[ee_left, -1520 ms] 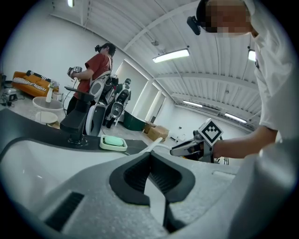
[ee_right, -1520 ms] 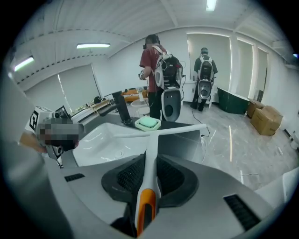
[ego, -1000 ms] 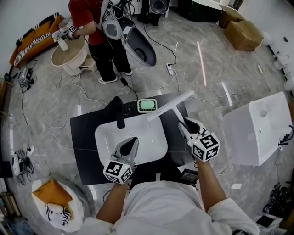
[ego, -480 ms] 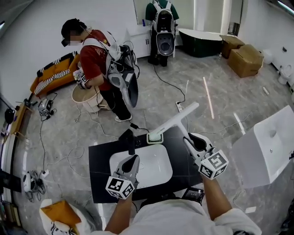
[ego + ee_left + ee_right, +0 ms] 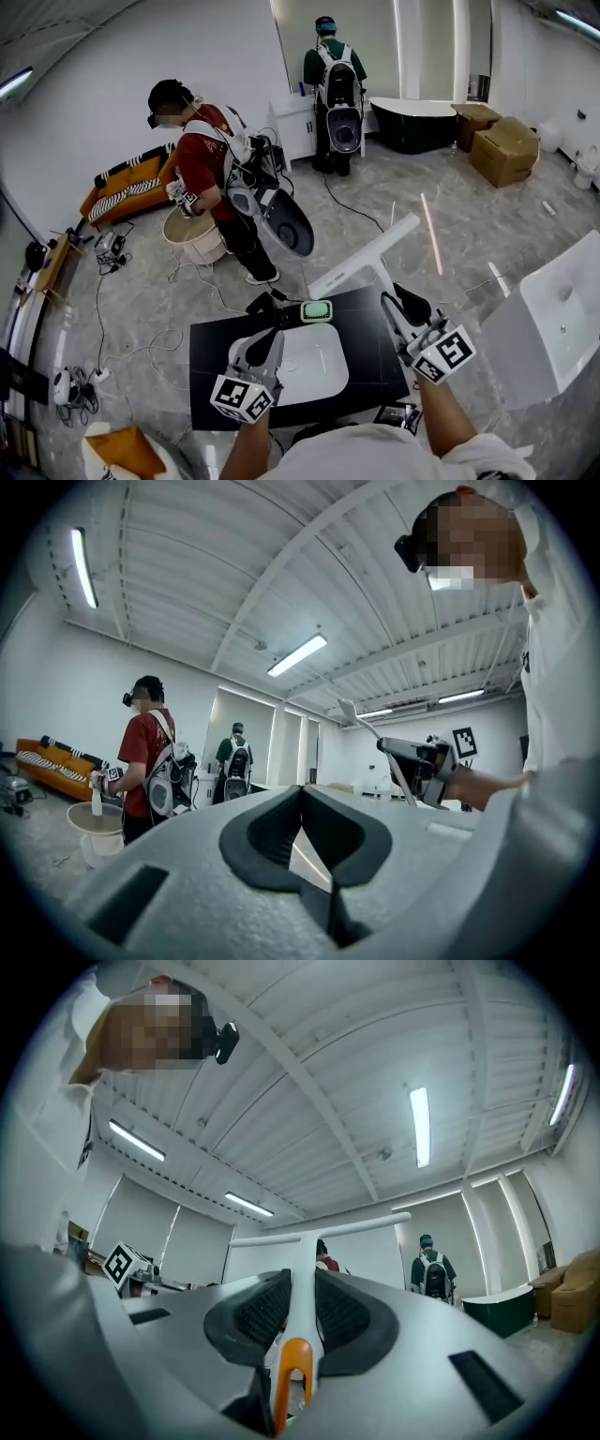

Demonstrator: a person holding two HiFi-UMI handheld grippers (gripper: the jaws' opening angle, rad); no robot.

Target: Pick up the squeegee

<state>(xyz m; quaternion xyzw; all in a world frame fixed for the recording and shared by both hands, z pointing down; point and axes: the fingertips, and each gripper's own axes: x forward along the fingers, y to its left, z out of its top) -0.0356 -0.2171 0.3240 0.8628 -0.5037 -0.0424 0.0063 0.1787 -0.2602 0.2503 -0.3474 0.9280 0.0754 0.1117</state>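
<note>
The white squeegee (image 5: 366, 256) is up in the air over the black mat, its long blade slanting from lower left to upper right. My right gripper (image 5: 397, 300) is shut on its handle. In the right gripper view the white handle with an orange loop end (image 5: 292, 1363) runs between the ribbed pads (image 5: 262, 1312) of my right gripper (image 5: 301, 1290), and the blade (image 5: 323, 1233) crosses above. My left gripper (image 5: 264, 344) hovers over the basin, shut and holding nothing; its tips meet in the left gripper view (image 5: 300, 793), which also shows the squeegee (image 5: 360, 722).
A white basin (image 5: 319, 370) sits in a black mat (image 5: 211, 375), with a black faucet (image 5: 269, 303) and a green dish (image 5: 317, 311) behind it. A person in red (image 5: 202, 164) stands by a bucket (image 5: 192, 239); another person (image 5: 334, 75) stands farther back. A white fixture (image 5: 553, 319) is at the right.
Both grippers have risen, the right one carrying the squeegee higher and tilting it upward. The head view has lifted and now takes in more of the room.
</note>
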